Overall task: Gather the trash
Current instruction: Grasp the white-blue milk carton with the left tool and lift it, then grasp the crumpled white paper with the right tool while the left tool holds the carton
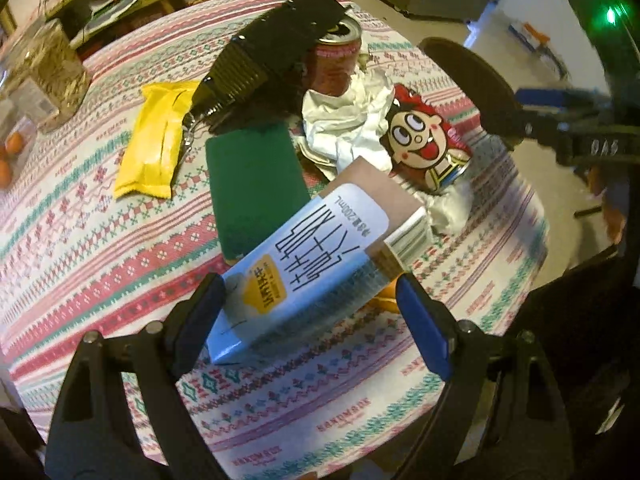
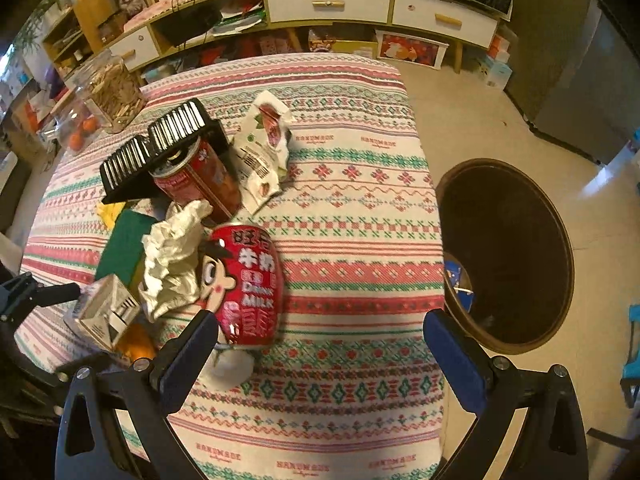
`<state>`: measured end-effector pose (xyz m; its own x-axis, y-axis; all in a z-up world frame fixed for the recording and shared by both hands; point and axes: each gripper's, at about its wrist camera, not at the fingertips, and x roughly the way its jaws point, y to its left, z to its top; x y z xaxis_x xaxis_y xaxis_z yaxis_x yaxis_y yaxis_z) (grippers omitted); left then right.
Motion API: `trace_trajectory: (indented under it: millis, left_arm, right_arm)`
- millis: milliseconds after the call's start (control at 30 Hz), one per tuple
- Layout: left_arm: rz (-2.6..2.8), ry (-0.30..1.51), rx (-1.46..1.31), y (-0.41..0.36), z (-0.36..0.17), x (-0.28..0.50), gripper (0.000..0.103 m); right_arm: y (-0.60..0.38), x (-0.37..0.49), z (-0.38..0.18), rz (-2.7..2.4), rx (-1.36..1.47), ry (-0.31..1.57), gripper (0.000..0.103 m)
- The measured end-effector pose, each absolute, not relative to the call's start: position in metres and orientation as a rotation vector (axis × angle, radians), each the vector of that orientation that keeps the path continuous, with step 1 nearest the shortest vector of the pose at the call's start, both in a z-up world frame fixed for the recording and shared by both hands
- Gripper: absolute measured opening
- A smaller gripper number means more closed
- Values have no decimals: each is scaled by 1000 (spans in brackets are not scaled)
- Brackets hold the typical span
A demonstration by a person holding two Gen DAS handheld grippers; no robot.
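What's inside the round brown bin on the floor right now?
In the right wrist view, the round brown bin beside the table holds a blue piece of packaging against its near wall. The rest of the interior is too dark to make out.

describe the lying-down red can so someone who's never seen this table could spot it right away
Start at the table with the striped patterned cloth and find the clutter on the side away from the round dark bin. At the pile's near edge, beside crumpled white paper, lies the red milk can. Unlike the upright red can behind it, it is tipped on its side and shows a big-eyed cartoon face.
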<state>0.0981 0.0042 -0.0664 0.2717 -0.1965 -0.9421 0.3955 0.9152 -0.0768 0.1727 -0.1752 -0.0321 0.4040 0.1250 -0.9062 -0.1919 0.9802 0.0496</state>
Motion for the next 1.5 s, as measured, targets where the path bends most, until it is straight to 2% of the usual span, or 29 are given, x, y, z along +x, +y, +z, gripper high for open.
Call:
trace_trajectory:
  millis: [133,167,200,267,300,467,667,933,1200,1367,1433,1500]
  left_arm:
    - [-397,1204,253,-6,-73,101,86]
    - [-396,1196,264,-8,-74,102,80]
    - [-396,1189,274,-9,-74,102,68]
    - [-400,1192,266,-11,-75,105,53]
    - [-399,1196,234,-8,-74,107,50]
    - [-354,1164,136,18,-60,110,43]
    - [-281,1106,29,45,-40,113,42]
    - [-239,1114,-22,67,-40,107,42]
    - [-231,1117,-35,68,-38,100,42]
    - [-225,1119,-40,68,-39,101,42]
    - [-219,1118,-44,68,-38,101,42]
    - [-215,1114,-49,68,-38,101,42]
  right_arm:
    - [-164,175,-31,221,-70,1132,103]
    - [-161,175,-31,228,-69,1130,103]
    - [-159,175,-30,235,-67,1128,103]
    - [-154,176,-29,247,-65,1121,103]
    - [-151,177,-29,254,-63,1118,103]
    - [-140,178,-27,305,-44,1097,103]
    - [-117,175,-24,389,-40,1072,102]
    - [-81,175,-40,506,-51,1113,78]
    - [-65,190,-66,487,-24,1175,73]
    - [-56,196,-75,464,-32,1180,64]
    - [-54,198,-75,453,-38,1169,45]
    - [-55,198,-73,456,-33,1154,31]
